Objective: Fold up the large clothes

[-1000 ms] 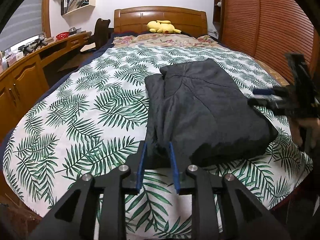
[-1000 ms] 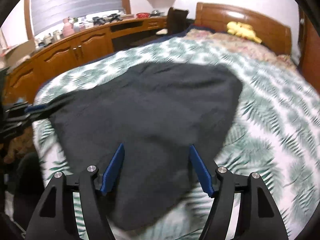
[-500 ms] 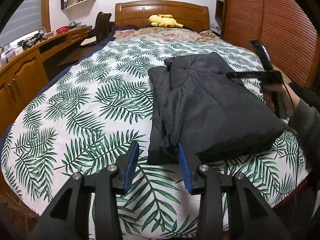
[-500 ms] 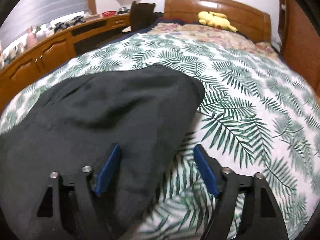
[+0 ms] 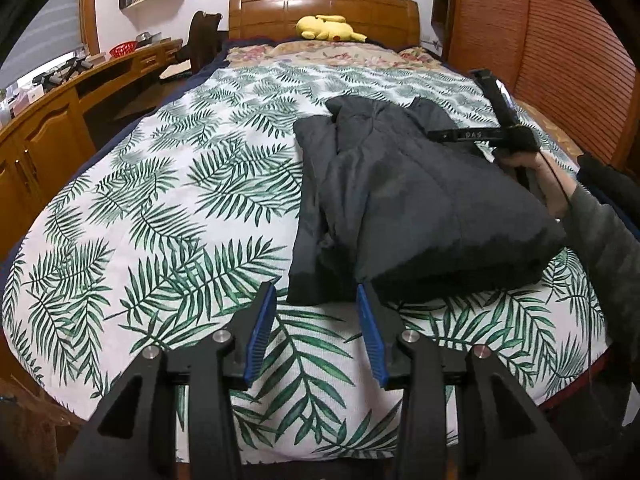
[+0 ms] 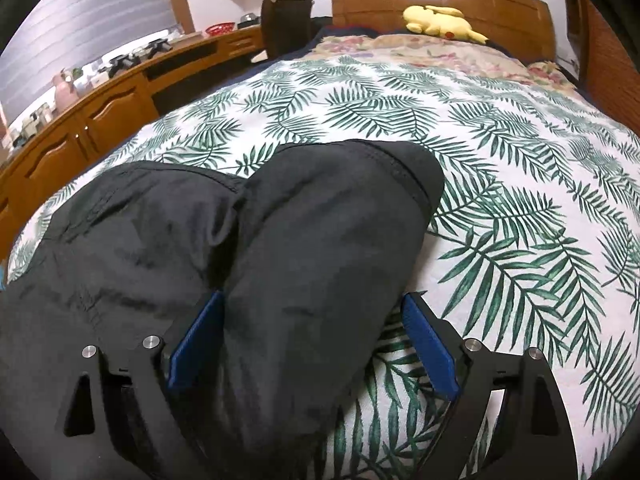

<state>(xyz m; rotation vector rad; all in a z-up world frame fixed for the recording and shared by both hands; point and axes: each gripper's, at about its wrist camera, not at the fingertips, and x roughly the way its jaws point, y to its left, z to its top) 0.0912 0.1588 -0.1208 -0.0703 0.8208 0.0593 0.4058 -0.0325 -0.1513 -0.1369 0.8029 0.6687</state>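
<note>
In the second before this moment the left hand-held gripper [image 5: 316, 332] had let go of the near edge of the dark jacket [image 5: 404, 196] and drawn back off it, its jaws going from nearly pinched to spread and empty above the leaf-print bedspread [image 5: 160, 200]. The right hand-held gripper [image 6: 312, 344] had swung round and settled low over the jacket's right side, jaws wide apart with a fold of cloth lying between them, not squeezed. That suggested one fold was finished and the next grip was being set up. The jacket lay on the right half of the bed, folded lengthwise into a puffy, thick bundle, one narrower layer sticking out along its left side, collar end toward the headboard [image 5: 324, 10].
</note>
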